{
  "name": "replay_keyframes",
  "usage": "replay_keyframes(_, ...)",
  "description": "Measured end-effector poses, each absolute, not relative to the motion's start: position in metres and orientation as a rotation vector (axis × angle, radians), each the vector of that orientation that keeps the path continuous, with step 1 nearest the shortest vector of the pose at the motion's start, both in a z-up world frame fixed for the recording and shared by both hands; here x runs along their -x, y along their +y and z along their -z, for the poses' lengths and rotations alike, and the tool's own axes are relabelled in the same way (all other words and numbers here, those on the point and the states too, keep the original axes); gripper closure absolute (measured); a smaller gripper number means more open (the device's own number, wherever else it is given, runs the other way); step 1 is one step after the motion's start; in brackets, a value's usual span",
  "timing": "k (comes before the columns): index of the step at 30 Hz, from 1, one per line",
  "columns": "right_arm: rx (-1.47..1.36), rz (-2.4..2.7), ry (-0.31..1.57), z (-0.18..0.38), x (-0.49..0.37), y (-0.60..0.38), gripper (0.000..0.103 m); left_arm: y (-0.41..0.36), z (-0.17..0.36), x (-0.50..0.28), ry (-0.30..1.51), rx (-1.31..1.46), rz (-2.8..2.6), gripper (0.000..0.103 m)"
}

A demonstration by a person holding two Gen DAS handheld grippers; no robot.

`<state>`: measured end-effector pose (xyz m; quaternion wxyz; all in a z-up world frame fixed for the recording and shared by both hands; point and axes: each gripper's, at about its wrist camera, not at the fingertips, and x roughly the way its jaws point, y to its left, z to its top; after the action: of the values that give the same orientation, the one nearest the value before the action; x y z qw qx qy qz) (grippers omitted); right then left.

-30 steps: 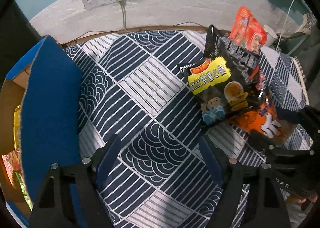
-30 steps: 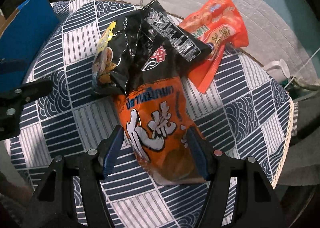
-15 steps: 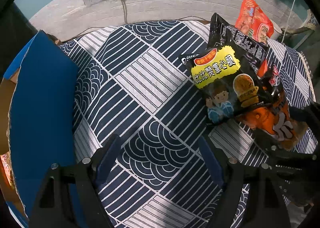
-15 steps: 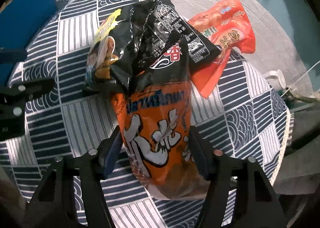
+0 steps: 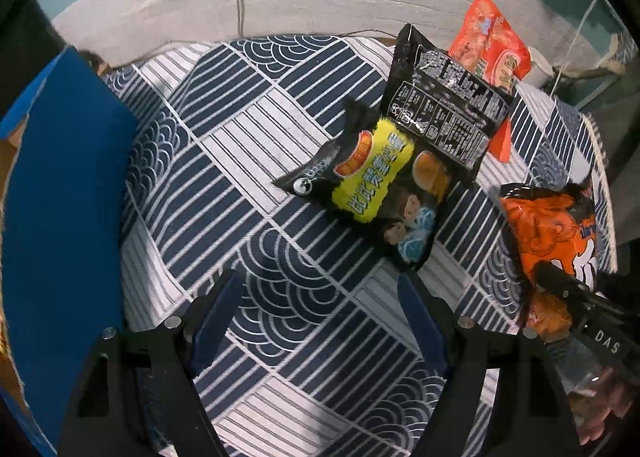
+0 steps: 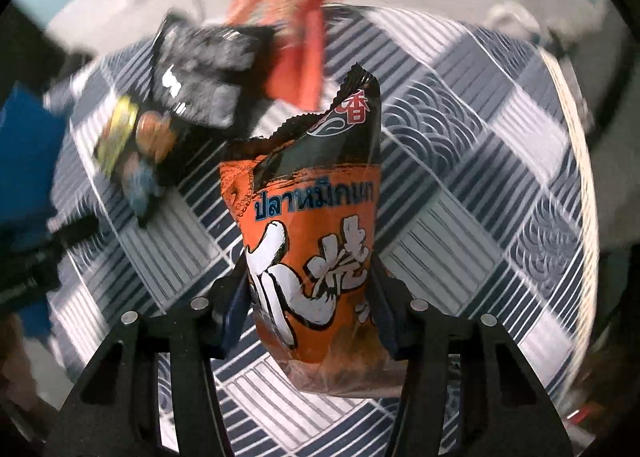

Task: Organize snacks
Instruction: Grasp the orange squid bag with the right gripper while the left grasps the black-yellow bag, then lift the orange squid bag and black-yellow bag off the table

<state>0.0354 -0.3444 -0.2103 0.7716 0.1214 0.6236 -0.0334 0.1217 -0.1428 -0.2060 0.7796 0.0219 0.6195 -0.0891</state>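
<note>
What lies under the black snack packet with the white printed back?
The black snack packet overlaps a yellow-labelled black snack bag and a red-orange snack bag; their covered parts and the tablecloth beneath are hidden.

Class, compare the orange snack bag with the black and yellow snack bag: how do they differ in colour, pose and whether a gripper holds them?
The orange snack bag is mostly orange with white lettering; the black and yellow snack bag is black with a yellow panel. The orange one is pinched in the right gripper and lifted off the tablecloth; the black and yellow one lies flat on it, ungripped, partly under another black bag. Both are sealed snack packets.
</note>
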Motion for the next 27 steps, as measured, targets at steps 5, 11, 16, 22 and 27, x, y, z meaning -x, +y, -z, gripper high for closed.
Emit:
replay_keyframes(5, -0.299, 0.097, 1.341, 0.214, -0.035, -0.361, 0.05, -0.142, 0.203, -0.136, 1.349, 0.006, 0.16, 0.021)
replay_keyframes(11, -0.286, 0.085, 1.336, 0.217, -0.038, -0.362, 0.05, -0.162, 0.196, -0.161, 1.309, -0.118, 0.235, 0.013)
replay_keyframes(16, -0.287, 0.083, 1.331, 0.214, -0.051, -0.356, 0.05, -0.196, 0.204, -0.175, 1.279, -0.338, 0.328, 0.012)
replay_keyframes(22, -0.284, 0.077, 1.324, 0.215, -0.056, -0.354, 0.049, -0.226, 0.214, -0.173, 1.257, -0.456, 0.387, 0.012)
replay_keyframes(27, -0.257, 0.083, 1.316, 0.215, -0.059, -0.347, 0.049, -0.238, 0.227, -0.179, 1.299, -0.454, 0.398, 0.012)
